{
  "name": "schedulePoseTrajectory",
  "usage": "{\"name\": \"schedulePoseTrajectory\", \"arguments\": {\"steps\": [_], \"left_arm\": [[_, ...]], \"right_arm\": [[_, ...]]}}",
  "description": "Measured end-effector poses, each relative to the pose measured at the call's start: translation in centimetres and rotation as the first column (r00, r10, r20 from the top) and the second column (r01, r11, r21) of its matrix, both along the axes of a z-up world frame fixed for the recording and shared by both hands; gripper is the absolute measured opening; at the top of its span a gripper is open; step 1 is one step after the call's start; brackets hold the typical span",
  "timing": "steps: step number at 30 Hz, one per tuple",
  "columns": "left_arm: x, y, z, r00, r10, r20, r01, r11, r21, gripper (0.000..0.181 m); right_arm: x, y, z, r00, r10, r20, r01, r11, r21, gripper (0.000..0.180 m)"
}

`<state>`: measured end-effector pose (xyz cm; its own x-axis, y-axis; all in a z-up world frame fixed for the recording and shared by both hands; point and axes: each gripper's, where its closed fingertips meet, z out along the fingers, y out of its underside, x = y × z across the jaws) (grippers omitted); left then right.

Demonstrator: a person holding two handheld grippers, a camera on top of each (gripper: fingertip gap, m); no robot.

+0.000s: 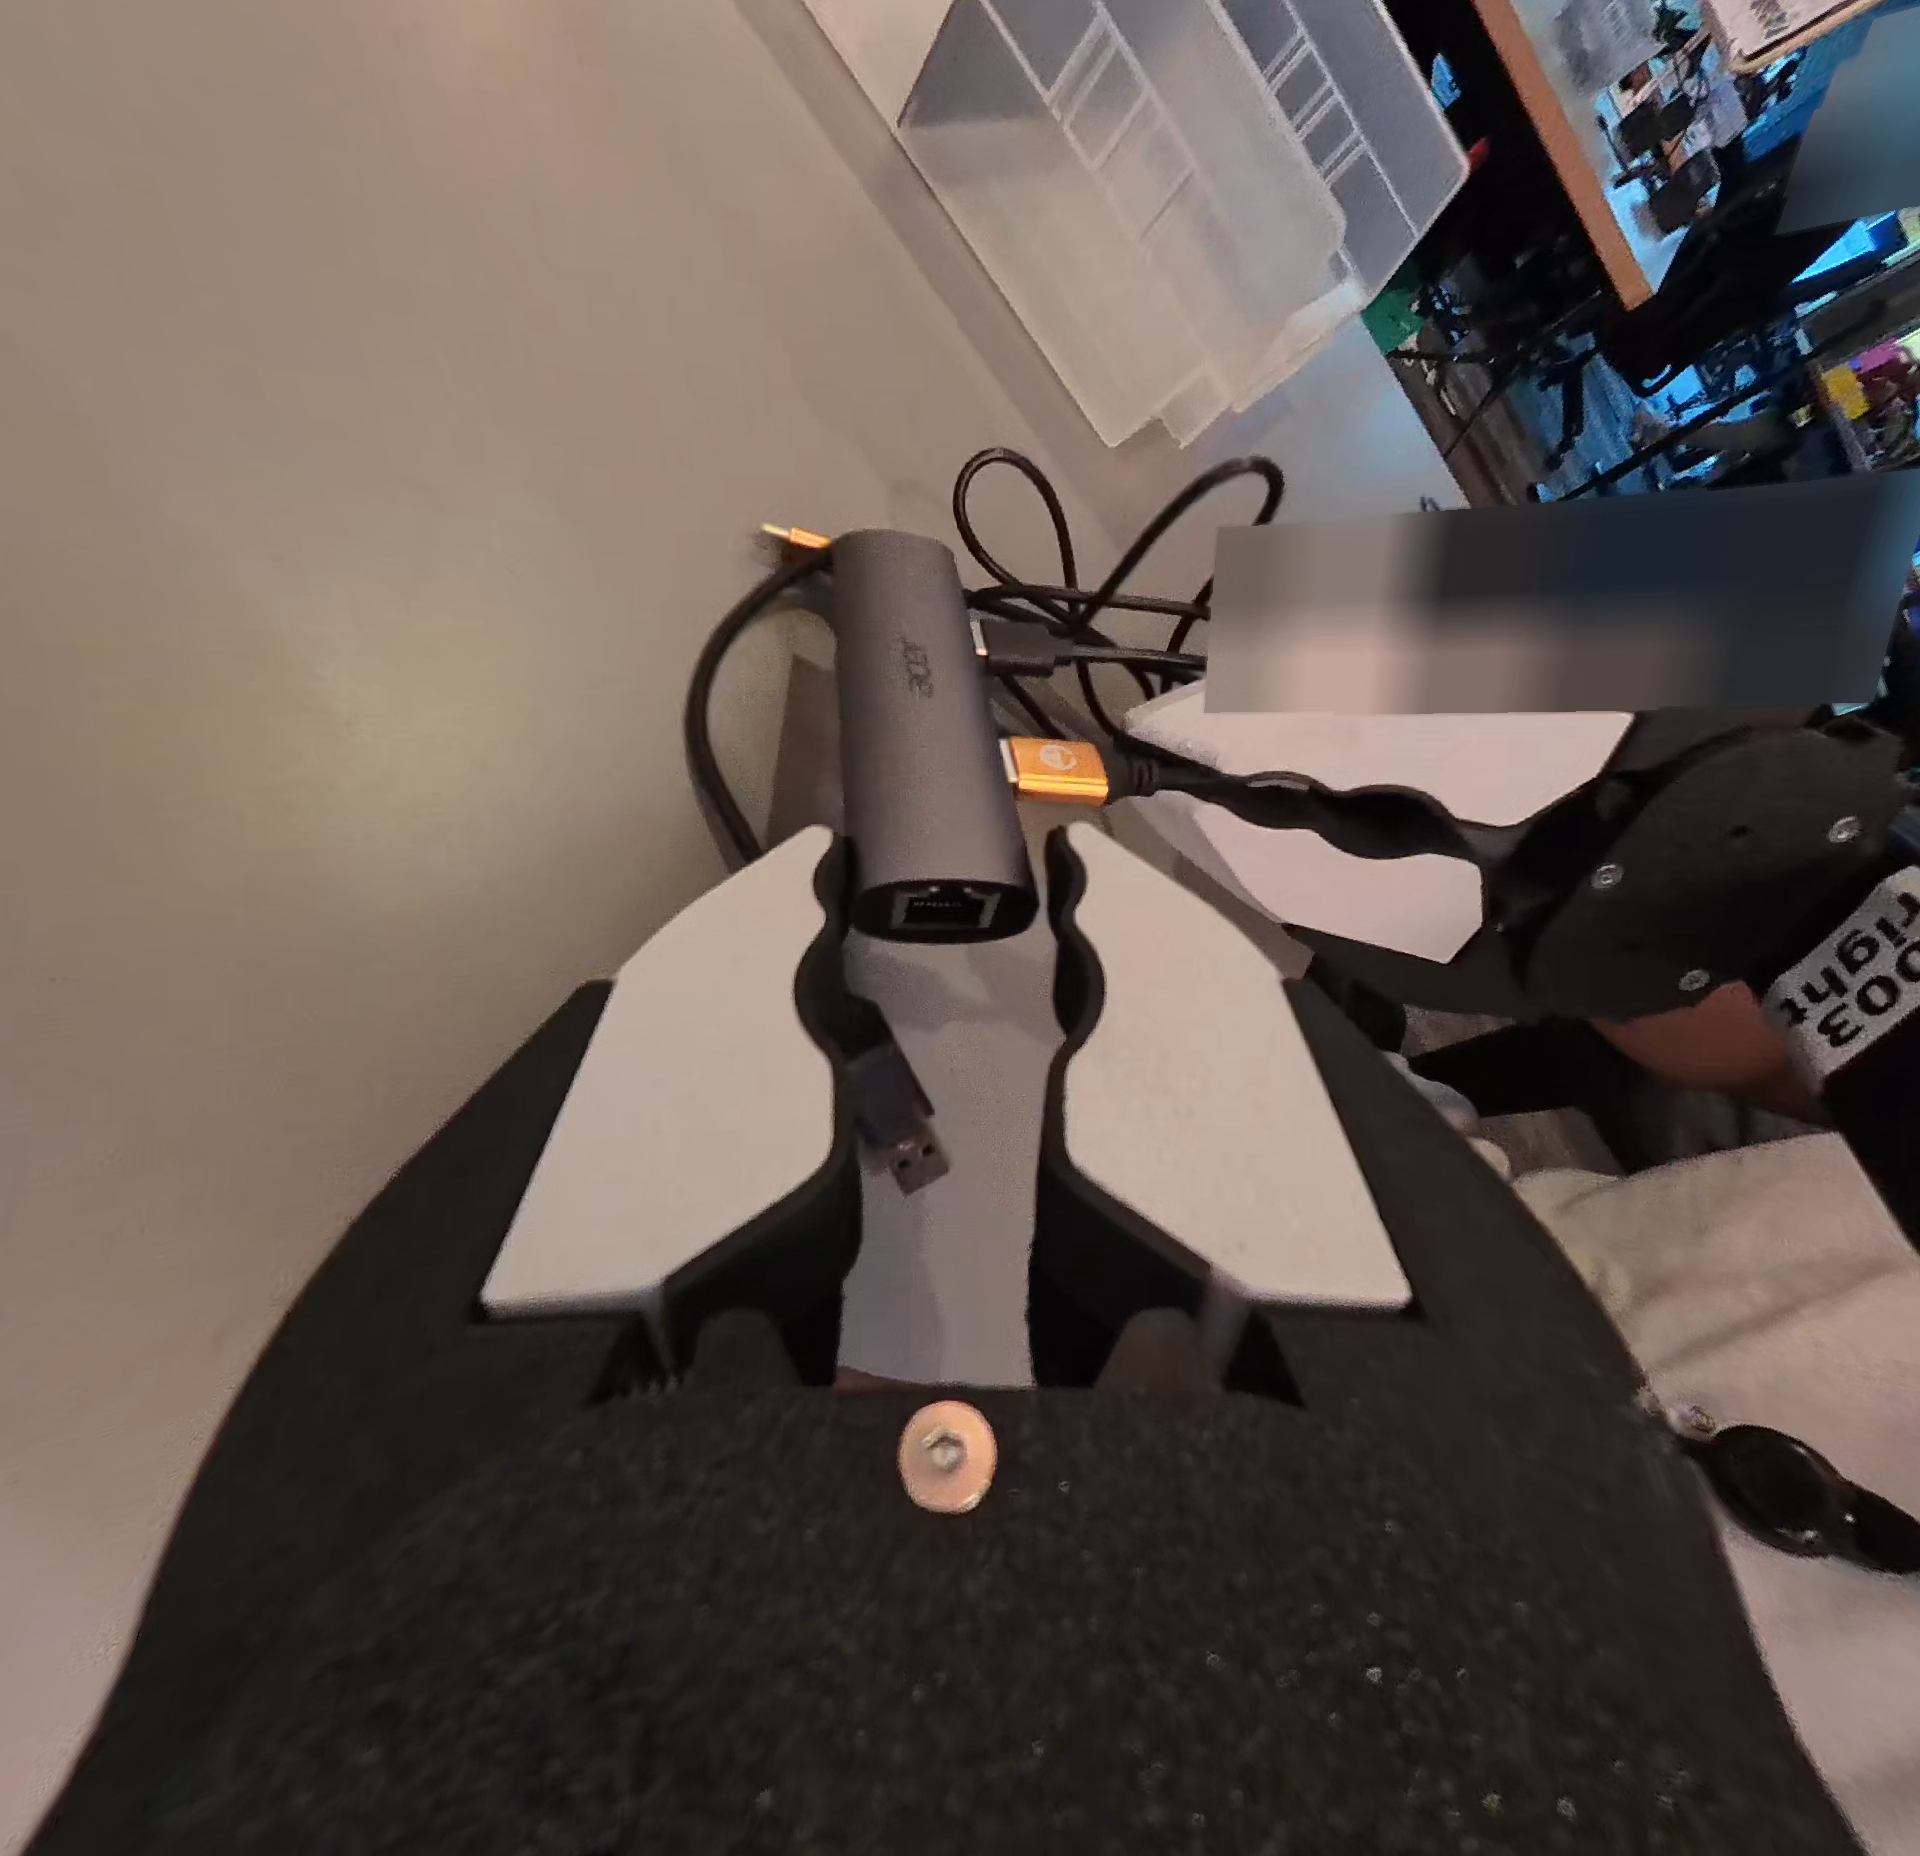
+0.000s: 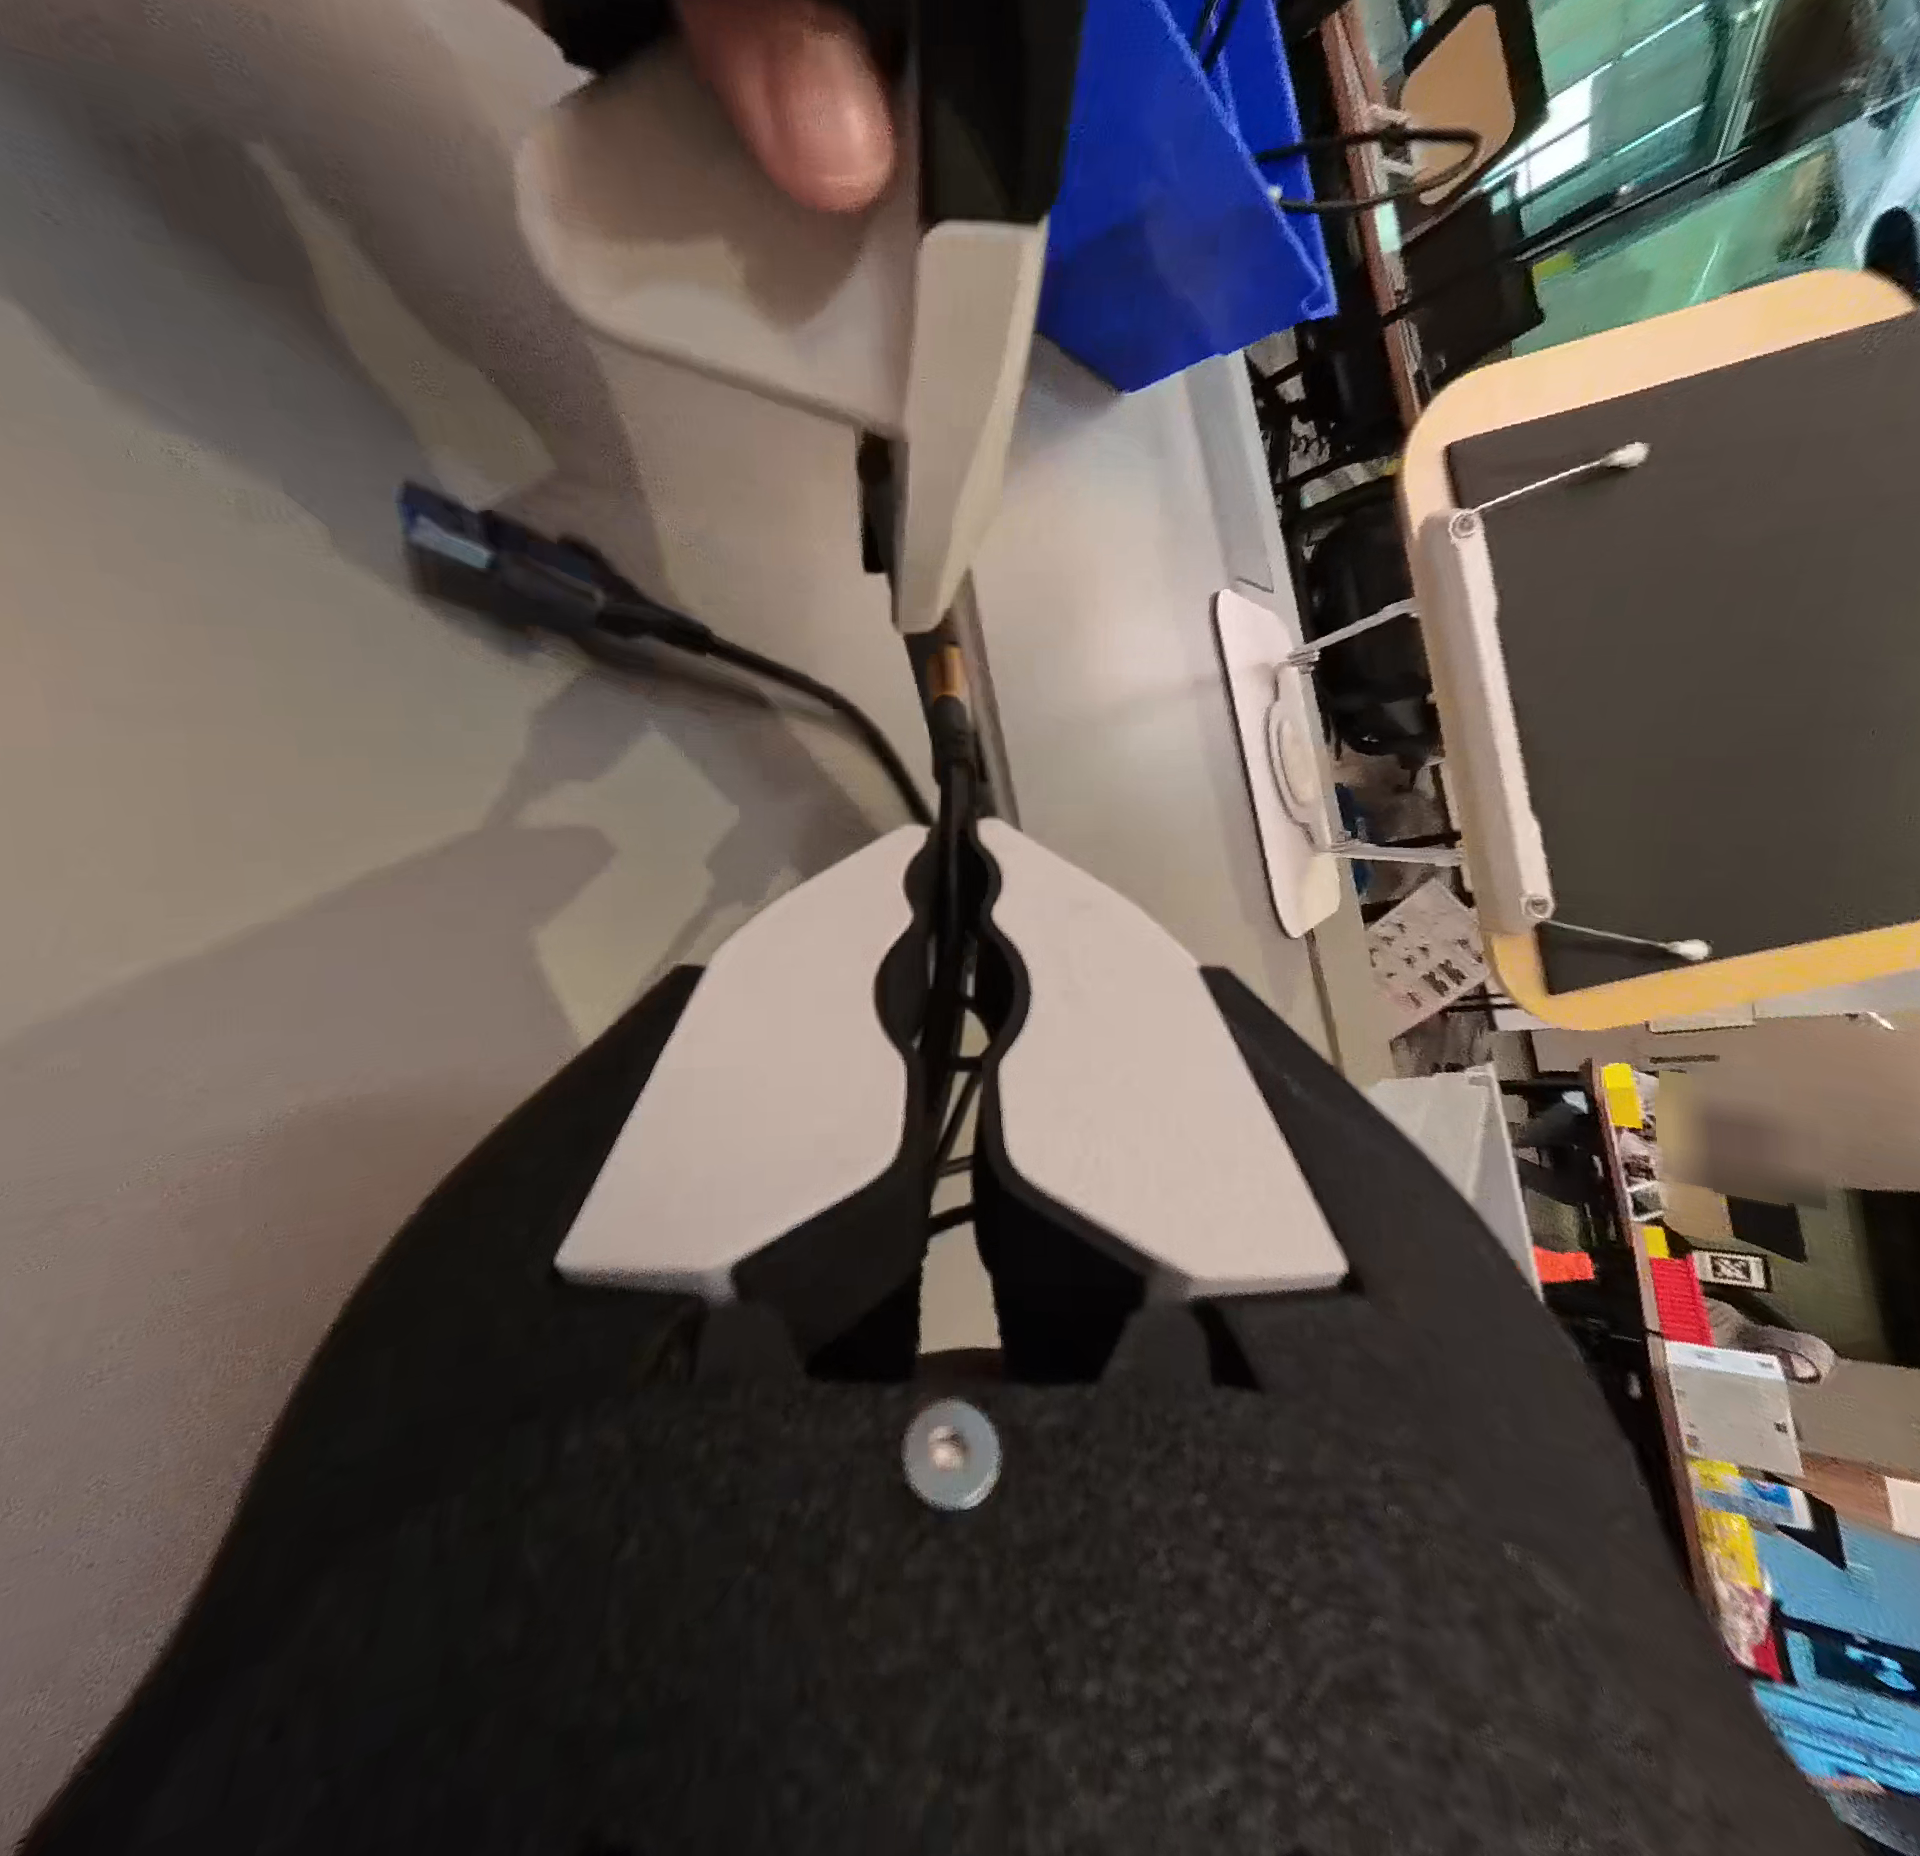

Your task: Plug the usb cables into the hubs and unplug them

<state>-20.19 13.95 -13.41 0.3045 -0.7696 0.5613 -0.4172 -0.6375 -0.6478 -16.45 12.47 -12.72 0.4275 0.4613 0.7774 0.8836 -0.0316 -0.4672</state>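
While the left gripper [image 1: 940, 871] holds the grey hub's [image 1: 914, 705] near end between its 2 half-spread fingers, the right gripper [image 2: 951, 850], at 3 o'clock, pinches the braided black cable [image 1: 1340, 804] behind its gold plug [image 1: 1055, 767], seated in the hub.

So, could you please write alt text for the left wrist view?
The left gripper holds the near end of a grey USB hub over a pale table. An orange-tipped cable is plugged into the hub's side, its braided cord running to the right gripper.
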Motion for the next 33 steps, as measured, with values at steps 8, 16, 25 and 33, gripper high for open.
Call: {"name": "schedulePoseTrajectory", "arguments": {"steps": [8,16,25,33], "left_arm": [[0.4,0.9,0.8,0.998,-0.004,0.055,-0.011,0.964,0.264,0.033],[0.1,2.4,3.6,0.996,0.086,0.017,-0.079,0.793,0.604,0.033],[0.9,1.4,4.9,0.984,0.088,0.158,-0.158,0.840,0.519,0.033],[1.6,0.8,4.6,0.972,0.112,0.206,-0.196,0.870,0.452,0.033]], "right_arm": [[-0.5,-0.3,-0.9,0.976,-0.001,-0.219,-0.027,0.992,-0.121,0.003],[-0.9,0.3,0.5,0.772,-0.164,-0.614,-0.010,0.963,-0.269,0.019],[-1.8,1.0,2.2,0.382,-0.318,-0.868,-0.083,0.923,-0.375,0.026],[-1.0,1.7,3.0,0.471,-0.271,-0.840,0.053,0.959,-0.280,0.015]]}}
